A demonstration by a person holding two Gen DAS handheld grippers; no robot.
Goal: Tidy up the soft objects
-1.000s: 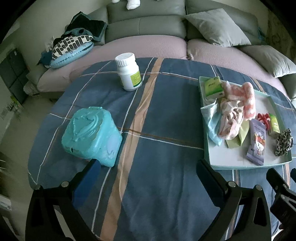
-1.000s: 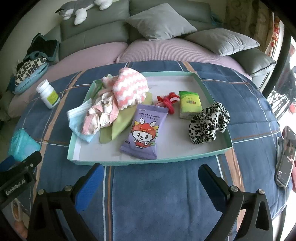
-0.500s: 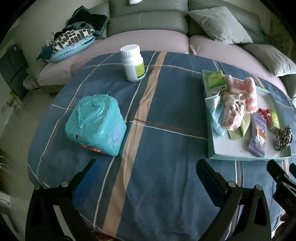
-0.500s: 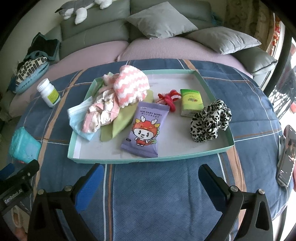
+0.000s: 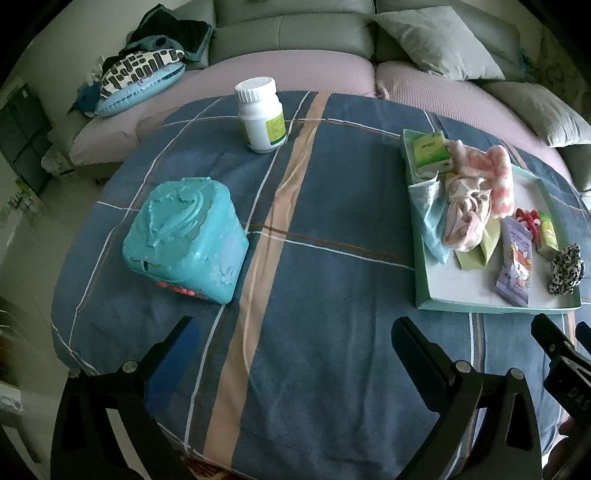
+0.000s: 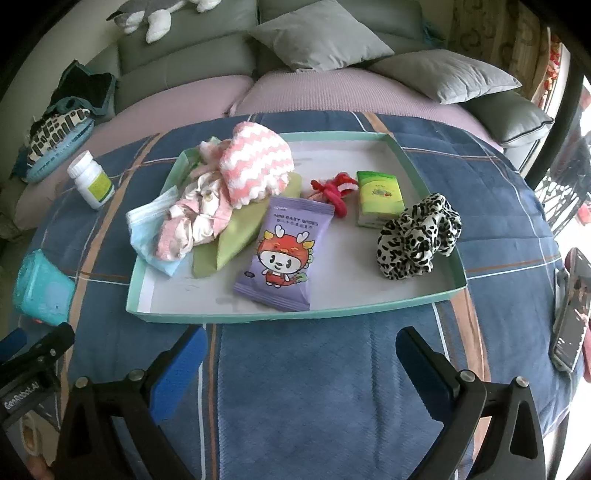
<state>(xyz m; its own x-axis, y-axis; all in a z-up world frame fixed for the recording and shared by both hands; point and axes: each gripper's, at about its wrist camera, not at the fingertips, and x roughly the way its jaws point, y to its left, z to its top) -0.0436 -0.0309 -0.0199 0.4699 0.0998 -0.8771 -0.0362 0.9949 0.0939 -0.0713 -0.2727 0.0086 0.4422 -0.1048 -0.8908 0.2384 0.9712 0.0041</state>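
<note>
A teal-rimmed white tray [image 6: 369, 310] [image 5: 421, 258] lies on the blue plaid cloth. It holds a pink-and-white knitted piece [image 6: 255, 166], a pale pink garment [image 6: 195, 221], a blue face mask [image 6: 147, 229], a green cloth [image 6: 229, 240], a purple wipes pack [image 6: 284, 254], a red hair tie [image 6: 332, 188], a green tissue pack [image 6: 378, 197] and a leopard scrunchie [image 6: 417, 236]. My right gripper [image 6: 301, 350] hovers open just in front of the tray, holding nothing. My left gripper [image 5: 291, 341] is open over the cloth, near a teal plastic box [image 5: 184, 236].
A white pill bottle [image 5: 260, 114] stands at the far side of the table. A phone [image 6: 570, 314] lies at the right edge. A grey sofa with cushions [image 6: 317, 33] and a bag [image 5: 140, 81] sits behind the table.
Both grippers have pulled back and risen slightly, so the tray, box and bottle sit further up in the views. Nothing on the table has moved.
</note>
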